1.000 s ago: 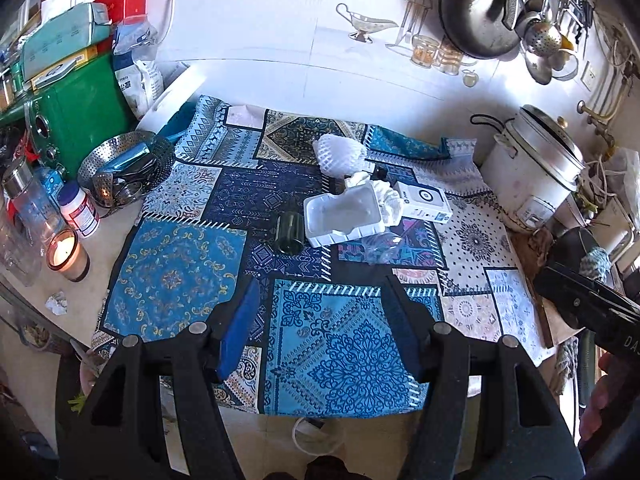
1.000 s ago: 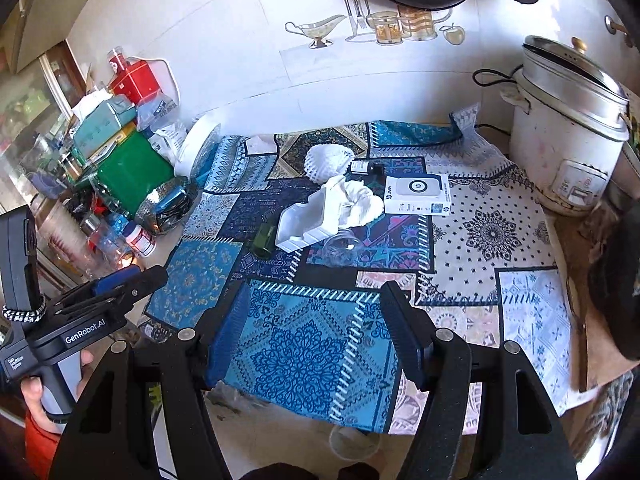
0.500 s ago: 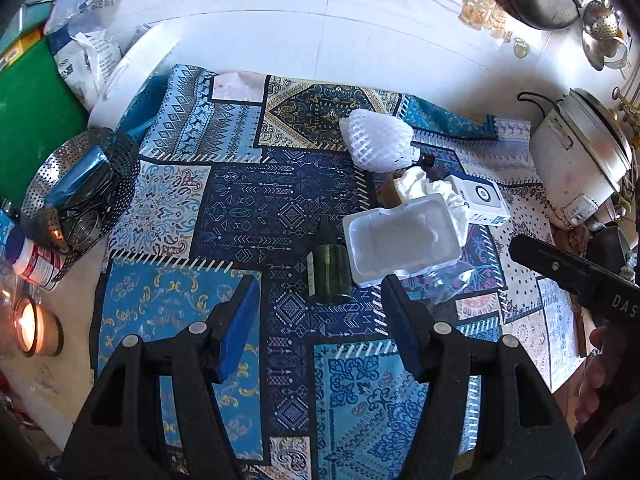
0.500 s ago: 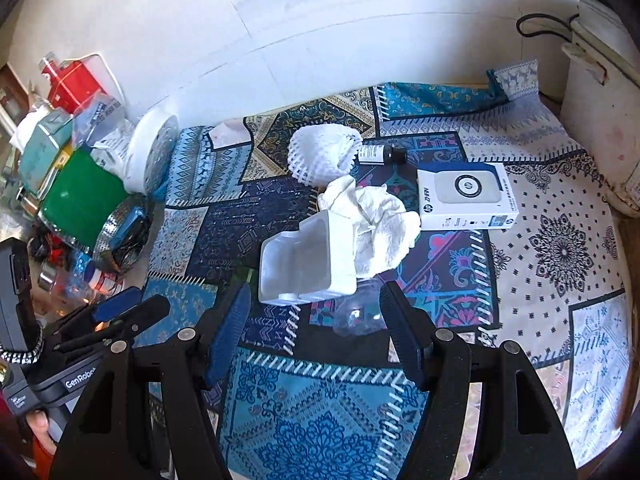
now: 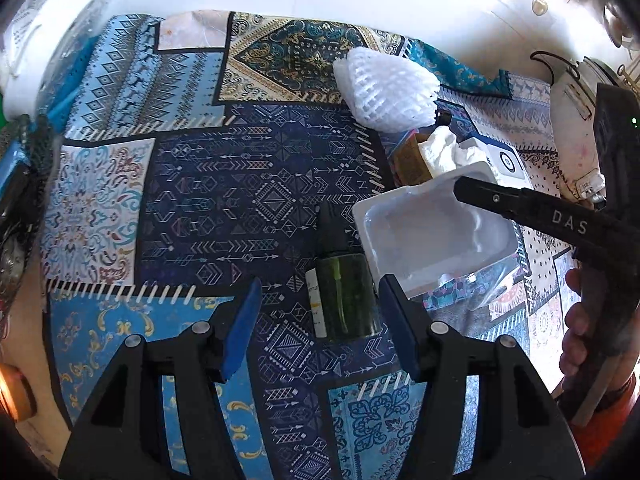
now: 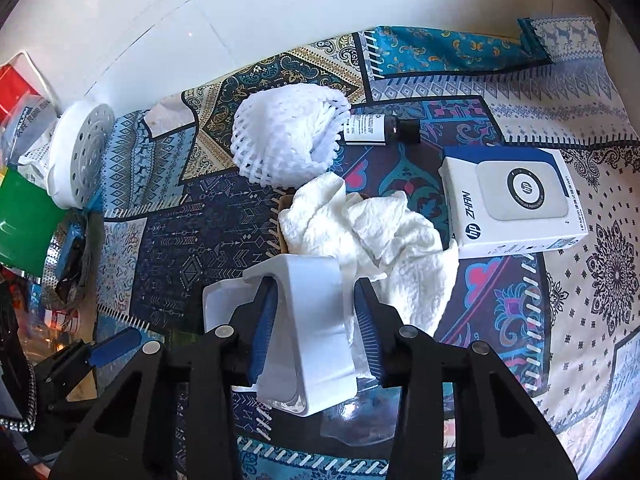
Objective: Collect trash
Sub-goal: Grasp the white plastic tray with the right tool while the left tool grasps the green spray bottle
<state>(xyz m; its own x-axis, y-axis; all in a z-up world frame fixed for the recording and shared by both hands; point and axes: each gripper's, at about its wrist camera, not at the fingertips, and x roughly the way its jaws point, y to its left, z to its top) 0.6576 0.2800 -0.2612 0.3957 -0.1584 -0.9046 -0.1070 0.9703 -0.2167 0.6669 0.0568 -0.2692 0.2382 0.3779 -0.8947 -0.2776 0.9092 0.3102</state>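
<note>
A white plastic tray [image 6: 308, 336] lies tilted on the patterned cloth, also in the left wrist view [image 5: 432, 236]. My right gripper [image 6: 314, 300] is open, its fingers on either side of the tray's raised wall. My left gripper [image 5: 320, 300] is open over a dark green bottle [image 5: 344, 296] lying on its side; the bottle is nearer the right finger. A crumpled white tissue [image 6: 372, 232], a white foam fruit net [image 6: 288, 136], a small dark bottle [image 6: 380, 130] and a clear plastic piece [image 6: 360, 420] lie around the tray.
A white HP box [image 6: 512, 200] lies right of the tissue. A perforated white disc [image 6: 76, 156], a green container [image 6: 20, 220] and a metal steamer basket [image 6: 68, 256] stand at the left. A rice cooker [image 5: 572, 120] stands at the right. A white tiled wall [image 6: 280, 8] runs behind.
Both grippers moved forward and down toward the trash. The left now straddles the green bottle and the right has narrowed around the white tray's wall.
</note>
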